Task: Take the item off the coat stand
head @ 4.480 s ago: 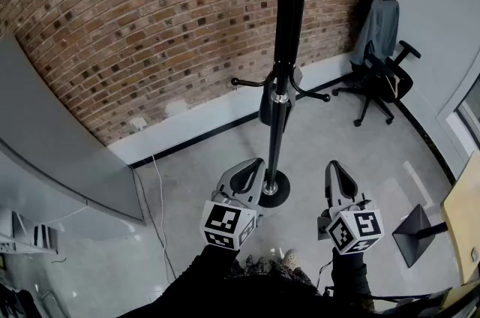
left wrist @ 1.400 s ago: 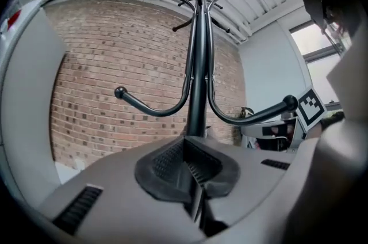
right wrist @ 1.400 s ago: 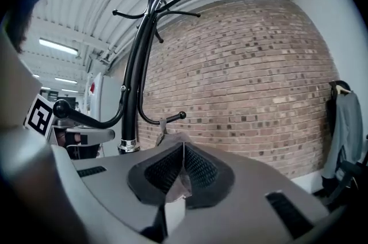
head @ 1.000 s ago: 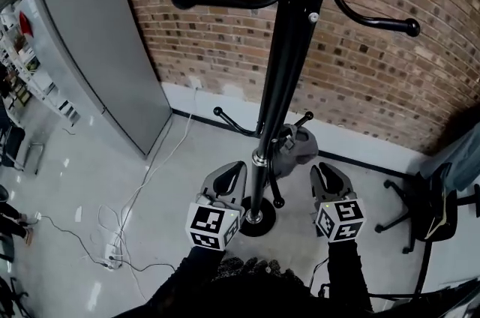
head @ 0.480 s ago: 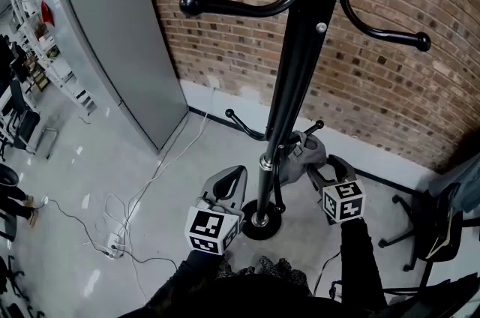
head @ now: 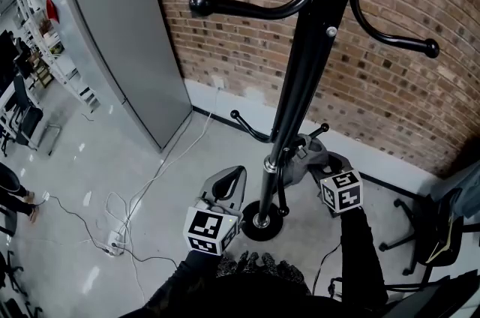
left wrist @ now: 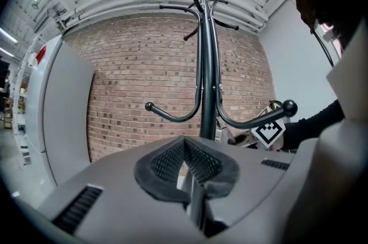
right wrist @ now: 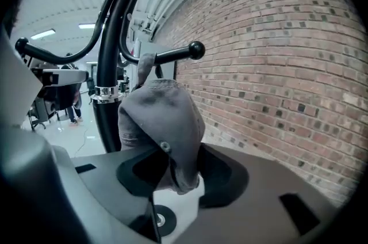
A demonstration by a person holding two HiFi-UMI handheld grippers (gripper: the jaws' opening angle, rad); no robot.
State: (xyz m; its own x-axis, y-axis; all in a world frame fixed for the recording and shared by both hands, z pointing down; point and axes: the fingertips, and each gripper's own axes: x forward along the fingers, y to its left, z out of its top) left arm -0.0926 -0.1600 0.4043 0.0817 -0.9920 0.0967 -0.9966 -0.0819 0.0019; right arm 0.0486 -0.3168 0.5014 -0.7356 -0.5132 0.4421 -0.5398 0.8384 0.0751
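Observation:
A black coat stand (head: pixel 296 99) rises in front of a brick wall. A grey cap (head: pixel 309 153) hangs from one of its low hooks, right of the pole. My right gripper (head: pixel 319 163) reaches up to the cap. In the right gripper view the cap (right wrist: pixel 161 116) hangs down between the two jaws of this gripper (right wrist: pixel 181 176), which are closing; the pads do not visibly squeeze it. The ball-tipped hook (right wrist: pixel 195 50) sticks out behind the cap. My left gripper (head: pixel 231 178) hovers left of the pole, and its own view shows this gripper (left wrist: pixel 184 148) shut and holding nothing.
The stand's round base (head: pixel 259 220) sits on the floor just ahead of me. A tall grey cabinet (head: pixel 127 39) leans by the wall at left. Cables (head: pixel 142 193) and a power strip (head: pixel 112 241) lie on the floor. An office chair (head: pixel 439 223) stands at right.
My right gripper has moved forward and up from beside the pole to the cap, and its jaws stand around it. The left gripper has stayed put.

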